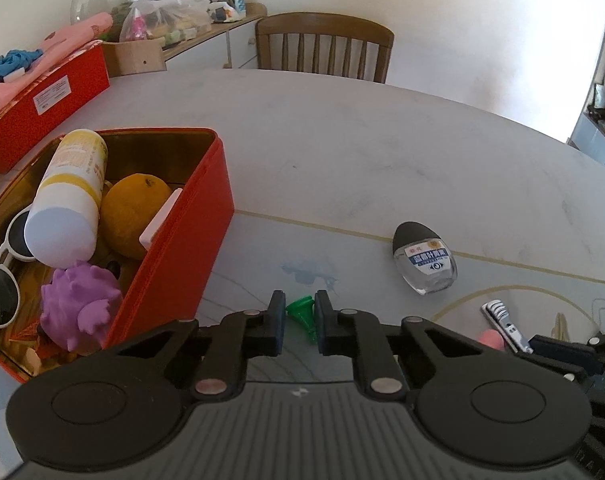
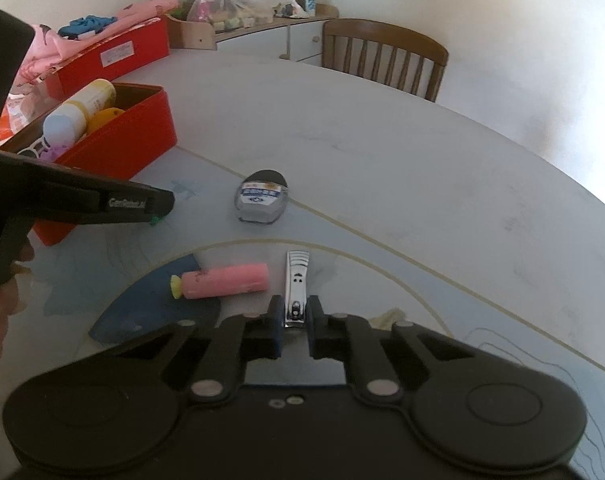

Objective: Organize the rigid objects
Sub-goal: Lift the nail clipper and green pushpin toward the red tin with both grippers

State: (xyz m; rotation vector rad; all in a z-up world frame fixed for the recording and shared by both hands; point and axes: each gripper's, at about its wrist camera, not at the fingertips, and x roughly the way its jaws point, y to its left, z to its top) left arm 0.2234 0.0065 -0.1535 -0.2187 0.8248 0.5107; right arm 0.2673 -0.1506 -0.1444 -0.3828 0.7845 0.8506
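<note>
At lower centre of the left wrist view, the left gripper brackets a small green plastic funnel-shaped piece lying on the counter, jaws narrow but apparently not yet pinching; it looks light and stiff, best pinched across its cone. The right gripper narrowly straddles a slippery shiny metal nail clipper.

From my seat both wrist views are bright with soft daylight, strongest toward two o'clock, where the wall blows out to near white and the far edge of the table washes pale. Shadows are faint and short, and only the nail clipper throws a small glint. Fisheye bending curves the table rim and the chair, black vignette cuts the corners, and the clutter on the sideboard at twelve o'clock reads soft and smeared.
</note>
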